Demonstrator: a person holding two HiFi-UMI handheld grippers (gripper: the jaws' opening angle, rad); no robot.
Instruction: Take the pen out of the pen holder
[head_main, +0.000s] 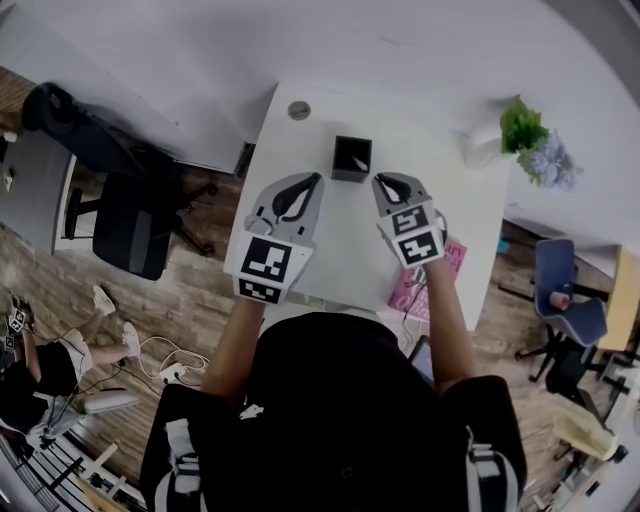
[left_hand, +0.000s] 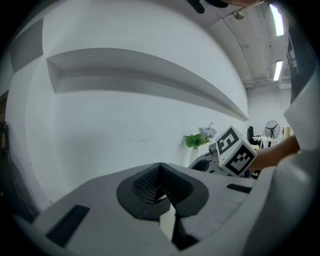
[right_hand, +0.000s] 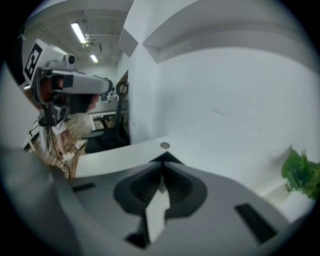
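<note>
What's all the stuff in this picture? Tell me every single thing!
desk: one, white, middle
pen holder: one, black, on the desk just beyond both gripper tips
round cover: one, grey, desk's far edge
potted plant: one, green, desk's far right
booklet: one, pink, desk's near right
office chair: one, black, floor at left
left gripper: one, grey, shut, empty
right gripper: one, grey, shut, empty

two grippers (head_main: 316, 181) (head_main: 379, 182), one pen holder (head_main: 351, 158)

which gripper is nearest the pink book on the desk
The right gripper: the pink book lies just beneath its back end, while the left gripper is over bare white desk.
</note>
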